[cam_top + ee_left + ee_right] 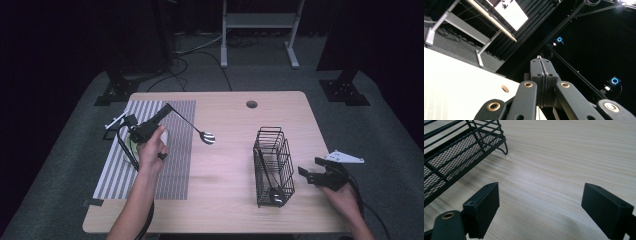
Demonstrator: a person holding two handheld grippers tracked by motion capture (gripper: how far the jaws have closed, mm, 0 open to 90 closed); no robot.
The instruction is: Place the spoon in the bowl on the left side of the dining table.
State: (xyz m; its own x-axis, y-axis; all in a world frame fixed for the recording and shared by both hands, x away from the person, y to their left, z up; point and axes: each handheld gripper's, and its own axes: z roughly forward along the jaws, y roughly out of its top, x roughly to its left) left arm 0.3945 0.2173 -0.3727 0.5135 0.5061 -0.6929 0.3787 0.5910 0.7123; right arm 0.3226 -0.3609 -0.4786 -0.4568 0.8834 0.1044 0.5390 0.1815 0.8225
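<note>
Here one spoon [200,131], one basket [272,167], two tools apart.

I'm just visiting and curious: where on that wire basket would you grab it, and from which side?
Probably the top rim of the wire basket, from the side near the right tool. Its thin wires fit between jaws, and that open tool already sits beside it. The left tool is shut on a spoon.

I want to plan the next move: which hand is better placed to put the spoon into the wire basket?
Left. The left gripper already holds the spoon clamped; the right gripper waits open beside the basket.
</note>
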